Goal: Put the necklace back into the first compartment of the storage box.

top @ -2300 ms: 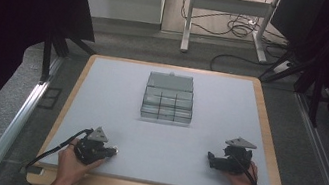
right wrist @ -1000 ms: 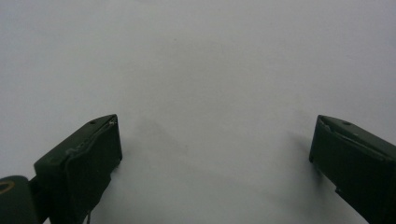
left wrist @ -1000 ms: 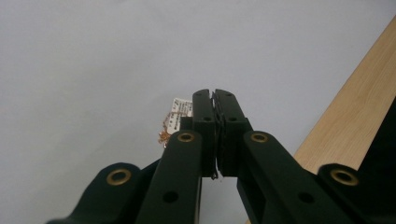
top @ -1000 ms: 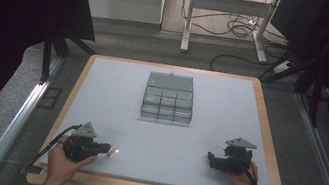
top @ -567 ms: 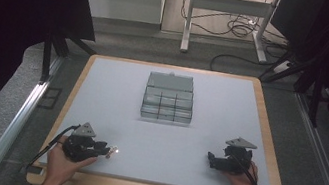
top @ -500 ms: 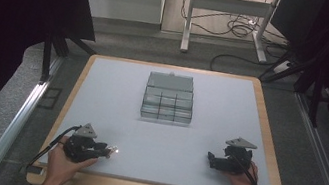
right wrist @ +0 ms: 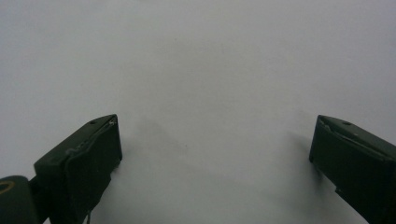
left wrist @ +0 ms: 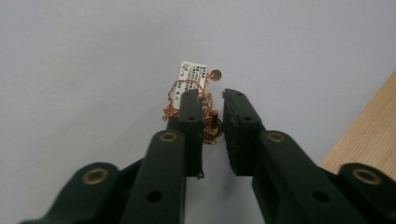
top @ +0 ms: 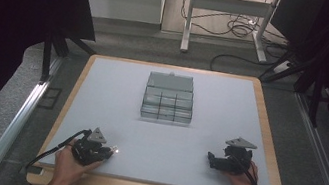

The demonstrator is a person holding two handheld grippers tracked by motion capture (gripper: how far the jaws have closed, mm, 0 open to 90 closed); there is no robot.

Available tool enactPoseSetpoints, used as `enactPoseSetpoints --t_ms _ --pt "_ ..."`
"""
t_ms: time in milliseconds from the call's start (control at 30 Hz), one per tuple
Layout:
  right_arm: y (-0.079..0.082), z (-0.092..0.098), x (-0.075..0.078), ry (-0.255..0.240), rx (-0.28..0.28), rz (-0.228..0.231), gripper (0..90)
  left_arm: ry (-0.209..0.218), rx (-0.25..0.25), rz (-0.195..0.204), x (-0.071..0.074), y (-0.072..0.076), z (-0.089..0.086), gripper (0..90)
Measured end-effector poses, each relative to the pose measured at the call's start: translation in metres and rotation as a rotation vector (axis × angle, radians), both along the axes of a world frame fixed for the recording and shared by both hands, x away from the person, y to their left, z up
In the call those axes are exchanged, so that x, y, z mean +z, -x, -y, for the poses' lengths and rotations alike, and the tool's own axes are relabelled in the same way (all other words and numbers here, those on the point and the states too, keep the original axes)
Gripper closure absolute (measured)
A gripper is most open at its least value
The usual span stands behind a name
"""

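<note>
A: The left gripper (left wrist: 212, 100), near the grey mat's (top: 115, 99) front left corner, has just been closing its jaws to a narrow gap around the thin copper-coloured chain with a white paper tag (left wrist: 189, 93), not yet pinching.

B: It looks light, limp and snag-prone; I'd pinch the bunched links, not the tag. The right gripper (right wrist: 212, 144) stands wide, holding nothing.

You have a copper-coloured chain (left wrist: 187, 100) with a white tag (left wrist: 192, 75) printed in dark text lying on a pale grey-blue mat (top: 101, 92) edged in light wood, 2 black grippers (left wrist: 212, 105) (right wrist: 212, 140) and a smoky clear box (top: 168, 98).
</note>
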State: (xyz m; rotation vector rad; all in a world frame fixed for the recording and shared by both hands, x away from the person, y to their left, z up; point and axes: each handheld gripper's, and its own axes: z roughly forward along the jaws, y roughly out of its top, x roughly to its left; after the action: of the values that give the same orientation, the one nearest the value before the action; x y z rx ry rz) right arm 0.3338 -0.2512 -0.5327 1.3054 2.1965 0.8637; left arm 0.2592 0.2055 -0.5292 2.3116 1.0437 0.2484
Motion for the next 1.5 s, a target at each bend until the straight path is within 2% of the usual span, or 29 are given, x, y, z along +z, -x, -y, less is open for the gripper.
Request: enactPoseSetpoints --t_ms 200,233,267,333,367,433,533,633,733,933,1233,1500 --pt "0.0 0.0 0.0 0.0 0.001 0.0 2.1 -0.001 0.001 0.001 0.001 0.0 -0.001 80.6" --pt "0.0 0.0 0.0 0.0 0.002 -0.001 2.1 0.031 0.006 0.004 0.006 0.0 -0.005 80.6" --pt "0.0 0.0 0.0 0.0 0.002 -0.001 2.1 0.031 0.006 0.004 0.006 0.0 -0.005 80.6" --pt "0.0 0.0 0.0 0.0 0.002 -0.001 2.1 0.089 0.02 0.019 0.016 0.0 -0.012 80.7" --pt "0.0 0.0 0.0 0.0 0.002 -0.001 2.1 0.102 0.024 0.021 0.019 0.0 -0.013 80.6" --pt "0.0 0.0 0.0 0.0 0.002 -0.002 2.1 0.104 0.025 0.031 0.022 0.0 -0.014 80.7" --pt "0.0 0.0 0.0 0.001 0.002 -0.002 2.0 0.143 0.02 0.067 0.039 -0.001 -0.016 80.7" --pt "0.0 0.0 0.0 0.001 0.001 -0.001 2.1 0.154 0.016 0.082 0.047 -0.002 -0.016 80.7" --pt "0.0 0.0 0.0 0.001 0.001 -0.001 2.0 0.202 0.014 0.09 0.059 -0.005 -0.017 80.7" --pt "0.0 0.0 0.0 0.001 0.0 -0.001 2.0 0.256 0.013 0.113 0.088 -0.015 -0.022 80.7" --pt "0.0 0.0 0.0 0.002 0.001 0.0 2.0 0.3 0.01 0.129 0.121 -0.03 -0.027 80.7" --pt "0.0 0.0 0.0 0.001 0.0 0.0 2.0 0.309 0.008 0.151 0.15 -0.044 -0.025 80.7"
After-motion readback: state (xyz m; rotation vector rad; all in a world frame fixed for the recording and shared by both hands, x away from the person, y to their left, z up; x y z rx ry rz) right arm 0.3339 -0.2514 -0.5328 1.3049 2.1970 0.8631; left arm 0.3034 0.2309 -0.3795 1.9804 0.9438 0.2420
